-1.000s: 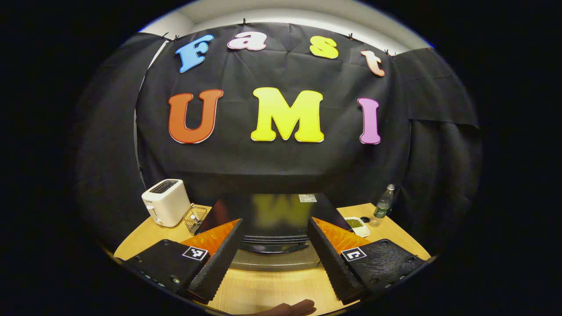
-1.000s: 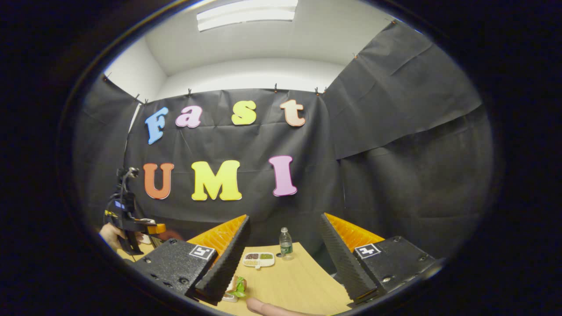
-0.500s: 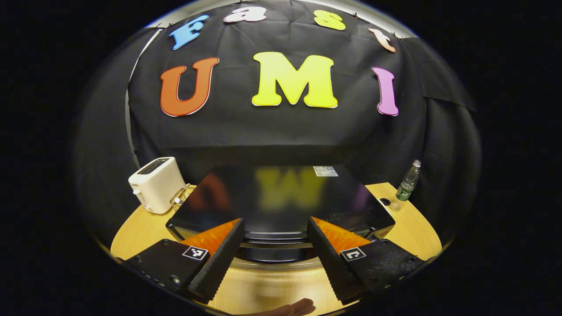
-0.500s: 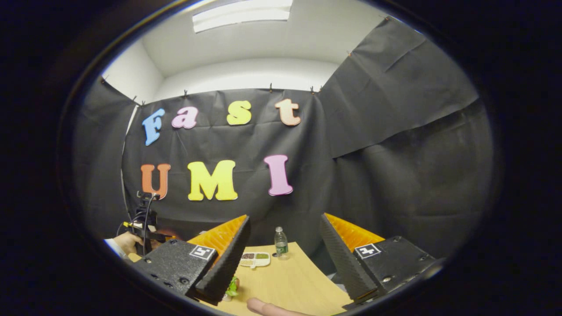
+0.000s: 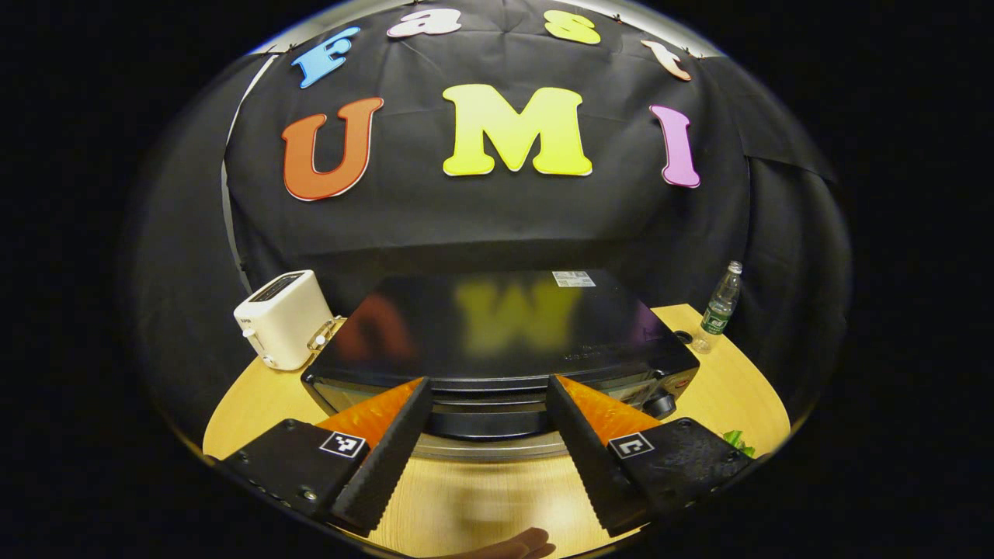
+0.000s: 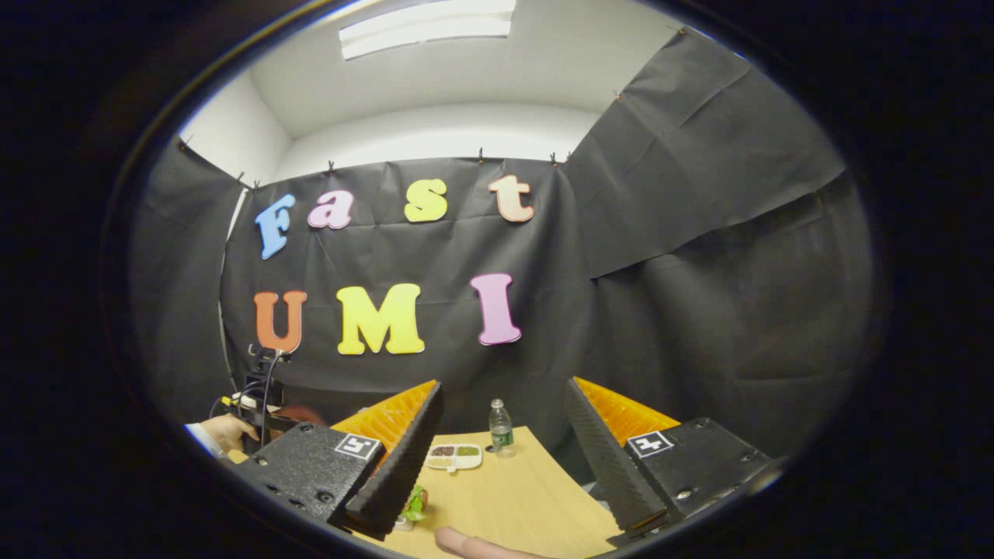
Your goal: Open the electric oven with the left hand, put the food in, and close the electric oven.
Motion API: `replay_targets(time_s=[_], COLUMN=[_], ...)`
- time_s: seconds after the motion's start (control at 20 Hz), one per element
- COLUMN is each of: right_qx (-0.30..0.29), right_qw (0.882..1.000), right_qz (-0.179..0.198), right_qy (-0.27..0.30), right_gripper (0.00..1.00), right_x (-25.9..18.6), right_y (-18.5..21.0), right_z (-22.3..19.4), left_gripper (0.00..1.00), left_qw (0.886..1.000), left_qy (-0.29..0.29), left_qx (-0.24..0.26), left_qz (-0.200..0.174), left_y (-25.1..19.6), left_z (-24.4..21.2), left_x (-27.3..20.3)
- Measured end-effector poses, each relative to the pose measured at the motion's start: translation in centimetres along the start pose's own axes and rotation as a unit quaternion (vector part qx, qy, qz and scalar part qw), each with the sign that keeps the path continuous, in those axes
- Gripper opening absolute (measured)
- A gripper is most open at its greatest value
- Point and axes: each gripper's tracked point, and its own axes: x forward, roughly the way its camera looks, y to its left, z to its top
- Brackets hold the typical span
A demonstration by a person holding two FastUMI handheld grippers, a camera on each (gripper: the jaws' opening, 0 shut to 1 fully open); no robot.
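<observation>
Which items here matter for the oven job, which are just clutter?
Job: electric oven, door shut; food on the table; left gripper; right gripper.
Clutter: toaster, water bottle, divided snack dish.

The sticker (image 5: pixel 574 279) on the oven (image 5: pixel 497 334) is too small to read.

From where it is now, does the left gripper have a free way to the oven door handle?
Probably yes: the left gripper is open, the oven handle lies straight ahead between its fingers, nothing between.
</observation>
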Motion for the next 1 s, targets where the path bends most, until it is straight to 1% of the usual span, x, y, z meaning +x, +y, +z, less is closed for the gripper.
replay_targets(time_s=[0.2,0.65,0.9,1.0], right_qx=[0.002,-0.01,-0.013,-0.014], right_qw=[1.0,1.0,0.999,0.999], right_qz=[0.015,0.027,0.03,0.034], right_qy=[0.006,0.008,0.002,-0.002], right_gripper=[0.94,0.94,0.94,0.94], right_x=[-0.8,-3.1,-3.8,-3.9], right_y=[1.5,3.1,3.4,3.7], right_z=[0.3,1.5,1.7,1.7], left_gripper=[0.98,0.98,0.98,0.98], left_qw=[1.0,1.0,0.999,0.999], left_qy=[0.005,-0.008,-0.039,-0.047], left_qx=[-0.003,0.003,0.005,-0.004], left_qz=[0.001,-0.006,-0.004,-0.003], left_y=[0.0,-0.3,-0.5,-0.6], left_z=[-1.2,-5.4,-8.3,-9.8], left_x=[-1.7,-5.8,-7.5,-8.0])
